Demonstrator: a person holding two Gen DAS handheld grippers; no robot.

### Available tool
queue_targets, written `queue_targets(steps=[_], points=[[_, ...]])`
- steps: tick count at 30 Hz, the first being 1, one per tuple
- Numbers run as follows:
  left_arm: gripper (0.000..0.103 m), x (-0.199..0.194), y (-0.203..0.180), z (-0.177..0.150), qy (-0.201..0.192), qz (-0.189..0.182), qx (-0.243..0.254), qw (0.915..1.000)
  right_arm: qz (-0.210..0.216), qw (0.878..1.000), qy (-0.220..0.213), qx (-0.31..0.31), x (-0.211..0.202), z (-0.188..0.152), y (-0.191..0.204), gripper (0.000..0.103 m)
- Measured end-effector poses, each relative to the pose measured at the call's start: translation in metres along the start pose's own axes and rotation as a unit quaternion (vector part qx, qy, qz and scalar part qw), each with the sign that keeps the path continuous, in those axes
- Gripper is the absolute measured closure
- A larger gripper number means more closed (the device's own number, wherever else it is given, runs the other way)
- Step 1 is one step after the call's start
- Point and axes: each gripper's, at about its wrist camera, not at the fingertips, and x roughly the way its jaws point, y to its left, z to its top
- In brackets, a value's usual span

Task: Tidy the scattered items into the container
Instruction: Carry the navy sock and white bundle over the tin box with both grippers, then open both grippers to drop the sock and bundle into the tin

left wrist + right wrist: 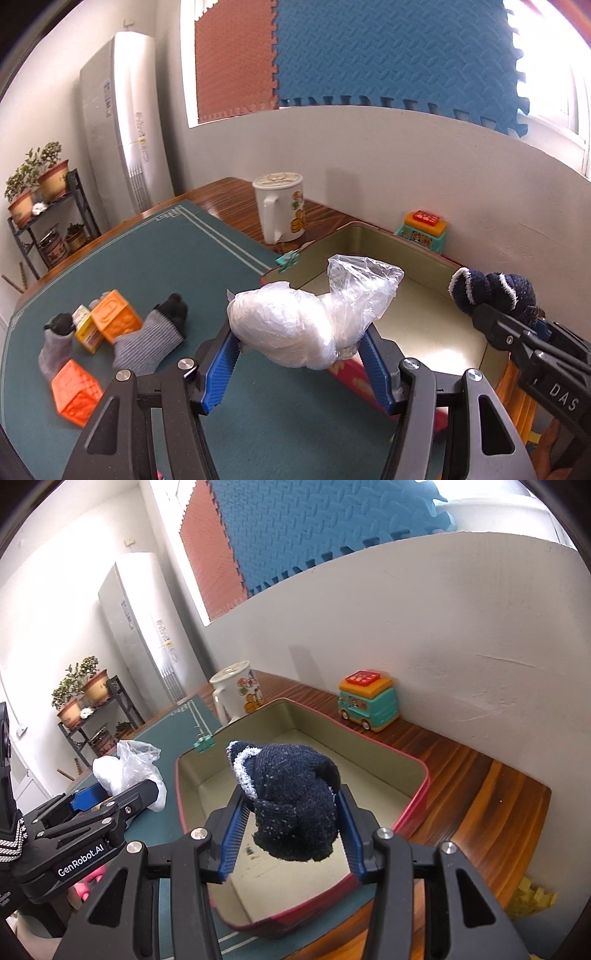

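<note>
Crinkled clear plastic fills the centre of the left wrist view: your left gripper [299, 349] has its blue fingers [221, 363] closed on a white bundle in a plastic bag [295, 328], held above the green mat [155, 258] just short of the container [439, 321], whose red rim runs from centre to lower right. Expect the bag to be light, soft and slippery; film slides on itself, so the firm white mass is the place to hold, not the loose tail puffing up toward the tin.

In the right wrist view, your right gripper [291, 830] has its fingers [236, 834] pinched on a rolled navy sock [291, 797] with a white cuff, hanging over the container's [388, 771] bare floor at centre frame. It is light, squashy and grippy, and should drop without bouncing; it looks the nearer of the two to release.

At lower left of the left wrist view, two grey socks [147, 339], two orange blocks [114, 317] and a small yellow box [86, 332] lie scattered on the worktop mat. Socks will take a pinch anywhere mid-body; the blocks look rigid and want opposite flat faces.

A lidded mug [282, 208], a toy bus [367, 701] and a teal clip [288, 260] sit beyond the tin
</note>
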Motion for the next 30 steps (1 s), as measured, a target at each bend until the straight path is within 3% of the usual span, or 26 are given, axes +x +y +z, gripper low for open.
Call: queue_targets(steps=[9, 14, 19, 30], points=[[0.039, 0.022, -0.017, 0.021, -0.004, -0.017, 0.013, 0.9998, -0.018, 1.0, 0.005, -0.001, 0.012, 0.006, -0.009, 0.048], [0.037, 0.034, -0.025, 0.026, 0.005, -0.048, 0.023, 0.9986, -0.032, 0.999, -0.006, -0.007, 0.011, 0.006, -0.009, 0.027], [0.02, 0.039, -0.022, 0.025, 0.015, -0.073, 0.015, 0.9971, -0.036, 0.999, -0.008, -0.013, 0.012, 0.006, -0.006, 0.026], [0.02, 0.032, -0.002, 0.021, 0.015, -0.067, -0.009, 0.9976, -0.033, 0.999, 0.0, -0.02, 0.014, 0.003, 0.005, 0.025]])
